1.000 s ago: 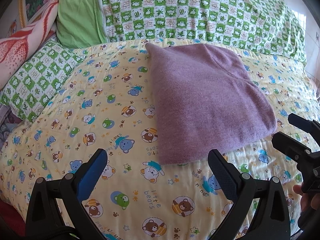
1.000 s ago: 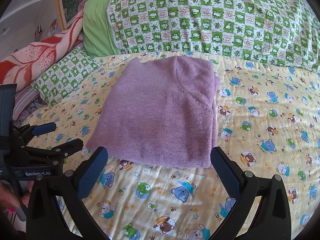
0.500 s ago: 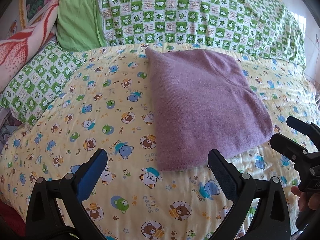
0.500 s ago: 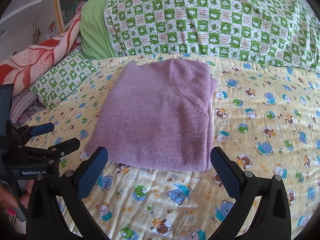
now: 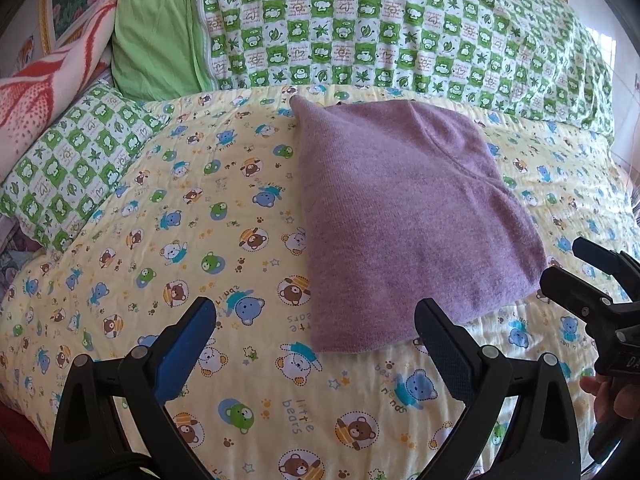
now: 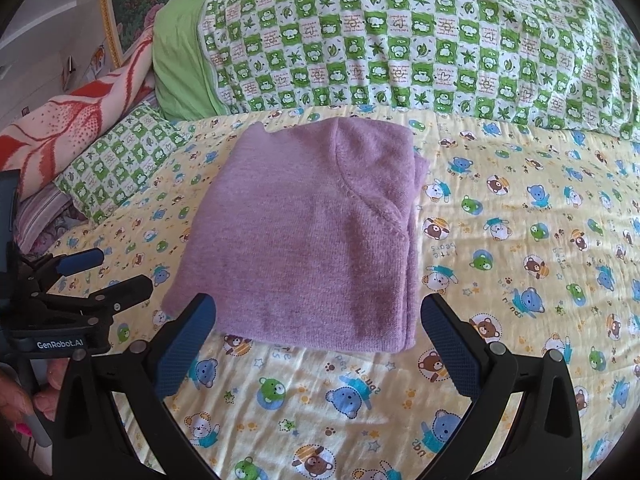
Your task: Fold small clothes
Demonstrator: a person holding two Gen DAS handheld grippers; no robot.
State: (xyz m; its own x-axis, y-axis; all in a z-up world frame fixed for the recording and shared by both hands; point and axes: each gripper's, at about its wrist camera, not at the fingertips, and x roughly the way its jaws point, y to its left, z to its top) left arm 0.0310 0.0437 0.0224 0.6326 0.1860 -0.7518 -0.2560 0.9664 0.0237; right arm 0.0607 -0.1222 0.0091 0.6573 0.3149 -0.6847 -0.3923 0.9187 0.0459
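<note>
At your far left, a red-and-white patterned blanket is bunched against a small green-checked pillow. Your left gripper hovers above the yellow bear-print quilt with its blue-padded fingers spread wide and nothing between them; seen from your right wrist view, its two tips are clearly apart. Just ahead and a little to the right of it lies the folded purple sweater, flat on the quilt near the middle of the bed. Its long axis runs away from you toward the big green-checked pillow at the head of the bed, with the near hem toward your grippers and a curved seam crossing its far right part. The layered fold edges show along its right side. Your right gripper hangs just short of the near hem, fingers wide apart and empty.
</note>
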